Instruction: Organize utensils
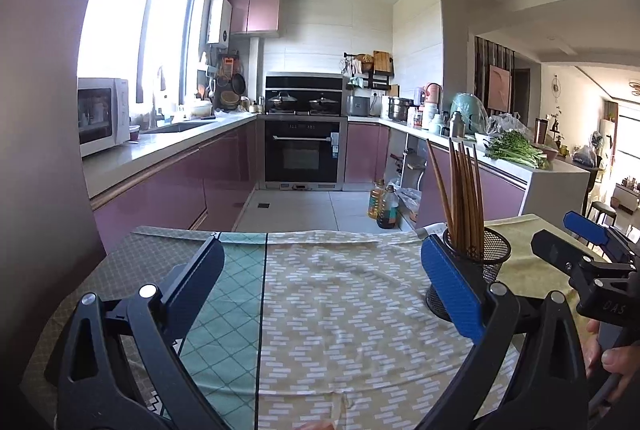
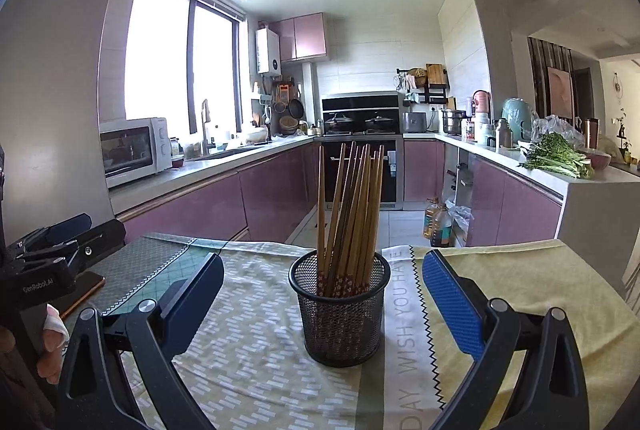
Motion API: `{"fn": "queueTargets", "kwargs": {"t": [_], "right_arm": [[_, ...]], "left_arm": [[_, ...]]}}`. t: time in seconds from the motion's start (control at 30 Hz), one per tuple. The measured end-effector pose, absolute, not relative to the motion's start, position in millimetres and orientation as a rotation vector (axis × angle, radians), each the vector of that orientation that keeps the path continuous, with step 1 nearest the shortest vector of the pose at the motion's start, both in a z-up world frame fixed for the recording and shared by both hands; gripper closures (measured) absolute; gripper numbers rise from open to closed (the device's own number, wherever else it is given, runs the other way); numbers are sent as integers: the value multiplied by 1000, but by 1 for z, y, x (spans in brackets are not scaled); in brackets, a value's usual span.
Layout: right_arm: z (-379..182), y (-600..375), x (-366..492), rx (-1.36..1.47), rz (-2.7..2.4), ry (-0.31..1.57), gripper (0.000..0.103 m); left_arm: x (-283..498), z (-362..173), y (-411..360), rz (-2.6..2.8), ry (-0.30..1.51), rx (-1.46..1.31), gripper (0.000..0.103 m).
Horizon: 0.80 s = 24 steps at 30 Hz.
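chopsticks (image 2: 352, 213), a bundle of brown wooden ones with red patterned ends at the bottom, stand in a black mesh cup (image 2: 340, 314) on the desk (image 2: 532, 290). they lean a little against one another, their upper ends fanned out above the rim. the cup sits upright on a patterned cloth (image 2: 248, 342) that covers the desk, right at the seam where the beige block print meets a white strip with printed letters and a yellow section.

the right claw (image 2: 323, 288) is spread wide and holds nothing; in its own view the cup stands between the two fingers, touching neither, with the dark finger to one side and the blue-padded finger (image 2: 452, 306) to the other.

the left claw (image 1: 324, 278) is also spread wide and holds nothing, over a bare part of the cloth. in the left wrist view the mesh cup (image 1: 490, 258) shows just behind its blue-padded finger (image 1: 450, 286), with the chopsticks (image 1: 464, 197) rising above it, and the right claw (image 1: 588, 246) appears at the right edge beyond the cup.

behind the desk lie a kitchen with purple cabinets (image 2: 208, 201), a microwave (image 2: 134, 149) and leafy greens (image 2: 556, 155) on the far counter.
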State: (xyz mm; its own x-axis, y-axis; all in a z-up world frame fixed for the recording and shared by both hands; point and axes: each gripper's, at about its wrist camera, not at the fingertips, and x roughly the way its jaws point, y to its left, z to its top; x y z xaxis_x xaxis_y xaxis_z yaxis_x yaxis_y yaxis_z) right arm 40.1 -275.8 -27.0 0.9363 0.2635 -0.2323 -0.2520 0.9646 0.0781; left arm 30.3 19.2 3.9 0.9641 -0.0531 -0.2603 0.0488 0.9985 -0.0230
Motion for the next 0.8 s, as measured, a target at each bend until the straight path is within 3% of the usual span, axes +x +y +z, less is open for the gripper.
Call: {"fn": "queueTargets", "kwargs": {"t": [0.8], "right_arm": [[-26, -272, 25, 30, 233, 202, 7]], "left_arm": [[11, 2, 16, -36, 235, -9, 6]]}}
